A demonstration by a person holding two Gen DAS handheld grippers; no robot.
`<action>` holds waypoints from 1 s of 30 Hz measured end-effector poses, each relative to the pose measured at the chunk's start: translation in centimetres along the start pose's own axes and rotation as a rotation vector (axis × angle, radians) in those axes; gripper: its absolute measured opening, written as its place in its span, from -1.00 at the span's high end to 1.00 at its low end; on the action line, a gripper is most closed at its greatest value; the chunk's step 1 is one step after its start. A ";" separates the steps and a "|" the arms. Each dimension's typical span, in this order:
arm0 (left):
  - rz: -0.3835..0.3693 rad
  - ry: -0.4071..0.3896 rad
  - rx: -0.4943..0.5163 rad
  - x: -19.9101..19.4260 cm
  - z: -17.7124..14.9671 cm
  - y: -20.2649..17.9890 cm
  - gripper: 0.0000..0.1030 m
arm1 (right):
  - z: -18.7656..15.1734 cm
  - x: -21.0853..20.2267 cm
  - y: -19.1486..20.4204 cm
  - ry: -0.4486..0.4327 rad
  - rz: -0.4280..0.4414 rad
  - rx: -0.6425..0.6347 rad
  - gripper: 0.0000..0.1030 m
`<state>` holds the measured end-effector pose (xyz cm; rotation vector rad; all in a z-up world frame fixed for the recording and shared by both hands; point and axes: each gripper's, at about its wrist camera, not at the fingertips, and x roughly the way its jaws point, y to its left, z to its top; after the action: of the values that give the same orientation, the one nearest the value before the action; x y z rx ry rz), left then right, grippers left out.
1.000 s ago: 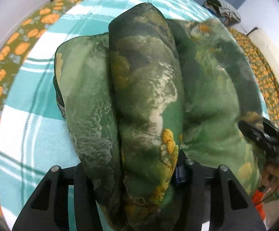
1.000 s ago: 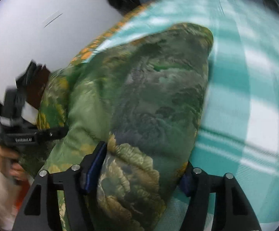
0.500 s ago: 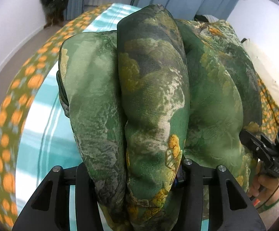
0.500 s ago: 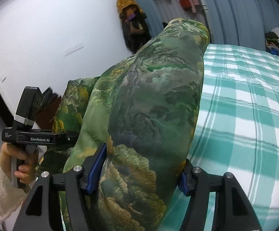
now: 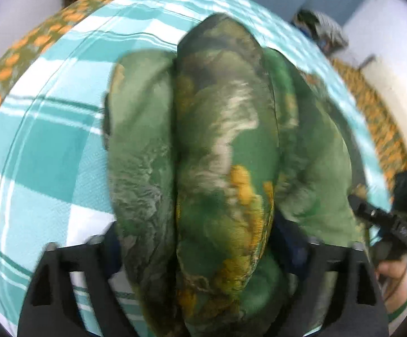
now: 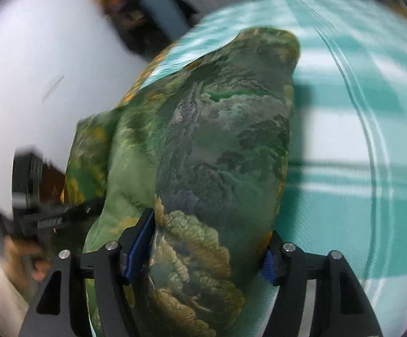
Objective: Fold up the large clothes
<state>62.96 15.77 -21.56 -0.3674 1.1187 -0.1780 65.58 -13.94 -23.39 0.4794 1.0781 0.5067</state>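
While both jaws have just been opening, the green garment (image 5: 220, 154) bulges between left gripper (image 5: 200, 255) and right gripper (image 6: 209, 247).

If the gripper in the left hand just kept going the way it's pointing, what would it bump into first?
The bulky green landscape-print padded garment: it already bulges between the left gripper's jaws, which have just been opening. Beyond it lies the teal-and-white checked bed sheet, though depth is hard to judge.
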 end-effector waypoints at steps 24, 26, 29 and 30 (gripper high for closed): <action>0.302 -0.439 0.176 -21.1 -14.5 -10.8 -0.99 | -11.3 -21.8 13.2 -0.319 -0.514 -0.328 -0.63; 0.304 -0.459 0.168 -22.1 -15.9 -12.2 -0.99 | -12.7 -22.7 13.9 -0.328 -0.538 -0.348 -0.63; 0.324 -0.481 0.172 -23.0 -17.2 -13.4 -0.99 | -14.5 -23.7 15.0 -0.337 -0.575 -0.391 -0.63; 0.326 -0.482 0.174 -23.3 -17.5 -13.8 -0.99 | -15.0 -23.8 15.2 -0.340 -0.583 -0.404 -0.63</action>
<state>37.71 7.03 -3.45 -0.0604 0.6667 0.0998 40.52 -14.52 -3.60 -0.1123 0.7130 0.1076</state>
